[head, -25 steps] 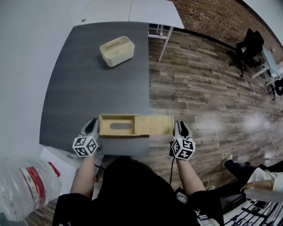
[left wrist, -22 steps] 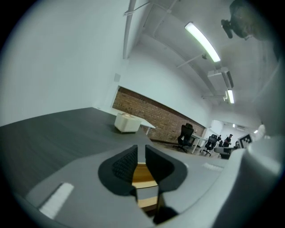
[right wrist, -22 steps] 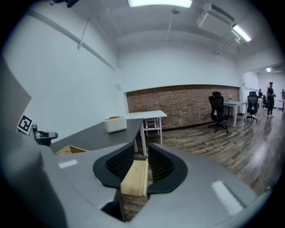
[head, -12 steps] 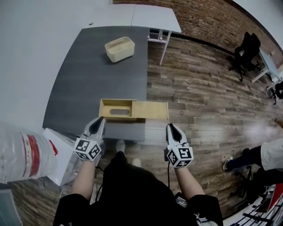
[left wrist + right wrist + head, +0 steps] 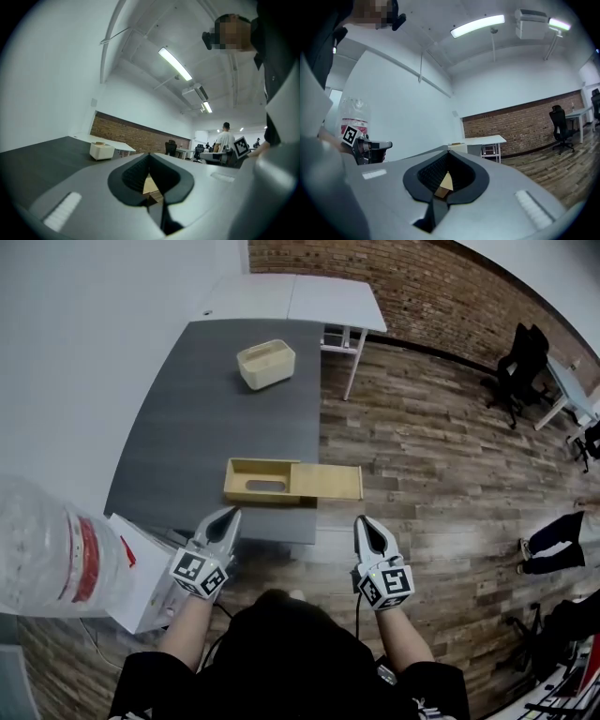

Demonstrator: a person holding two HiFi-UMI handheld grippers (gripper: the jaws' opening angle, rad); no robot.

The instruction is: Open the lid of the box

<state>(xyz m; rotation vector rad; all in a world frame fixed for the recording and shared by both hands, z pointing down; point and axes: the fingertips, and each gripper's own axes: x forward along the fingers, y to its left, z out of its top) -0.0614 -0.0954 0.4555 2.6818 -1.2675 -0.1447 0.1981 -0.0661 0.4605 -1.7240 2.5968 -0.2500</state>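
Right now your box [image 5: 258,482] sits on the dark table [image 5: 206,409], dead ahead of you at 12 o'clock and close to the table's 3 o'clock edge. Its lid [image 5: 333,482] is slid out toward 3 o'clock — it overhangs that edge above the wood floor [image 5: 422,446]. Your left gripper [image 5: 228,517] hangs at the box's 7 o'clock, clear of it, jaws pressed together on nothing. Your right gripper [image 5: 364,523] is at the lid's 5 o'clock, also apart from it; its jaws have just been closing and now meet with nothing between them. Both gripper views show only a sliver of tan wood beyond the closed tips. Farther up the table at 12 o'clock stands a cream tub [image 5: 266,364], well apart from the box. A clear bottle [image 5: 47,549] with a red label looms at your 9 o'clock.
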